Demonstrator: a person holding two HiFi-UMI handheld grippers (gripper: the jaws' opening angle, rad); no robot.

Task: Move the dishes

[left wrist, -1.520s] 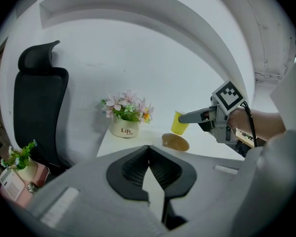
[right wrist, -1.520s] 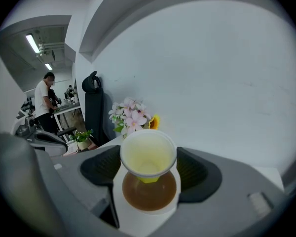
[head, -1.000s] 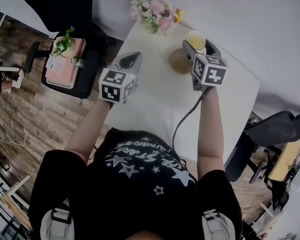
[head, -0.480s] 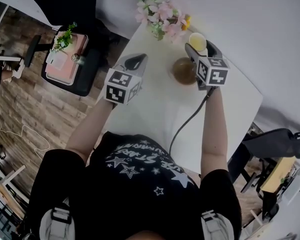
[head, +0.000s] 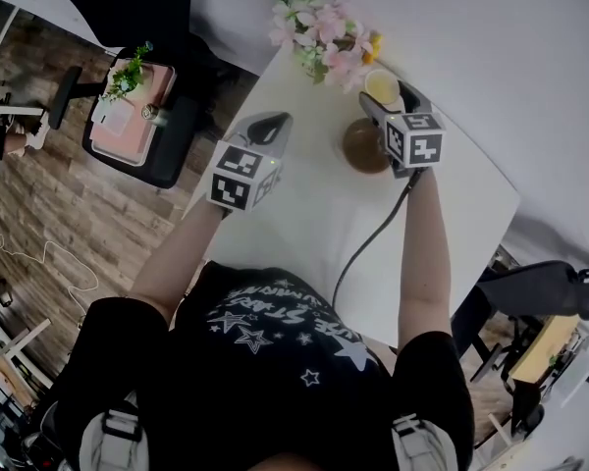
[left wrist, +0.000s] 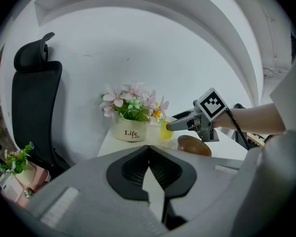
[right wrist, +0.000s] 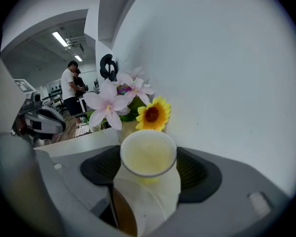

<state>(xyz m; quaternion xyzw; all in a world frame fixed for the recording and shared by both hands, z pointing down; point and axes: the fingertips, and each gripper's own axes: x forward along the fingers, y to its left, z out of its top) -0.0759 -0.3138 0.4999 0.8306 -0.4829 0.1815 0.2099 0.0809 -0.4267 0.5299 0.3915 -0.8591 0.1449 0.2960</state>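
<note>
Your R tool (head: 388,106) is wide open, the yellow cup (right wrist: 148,154) btwn its jaws, pads not pressing. The cup stands on the tabletop (head: 314,214), 1 o'clock of the brown bowl (head: 361,147), flower pot (left wrist: 130,130) at its 10. Your L tool (left wrist: 148,149) is closed, empty, at the bowl's 9.

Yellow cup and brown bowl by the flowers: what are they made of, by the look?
Yellow cup: yellow wall, thin even pale rim, matte inside; probably plastic, though glazed ceramic is not ruled out. Brown bowl: smooth brown outside with a soft sheen; could be wood, melamine or glazed ceramic, since no grain can be made out.
</note>
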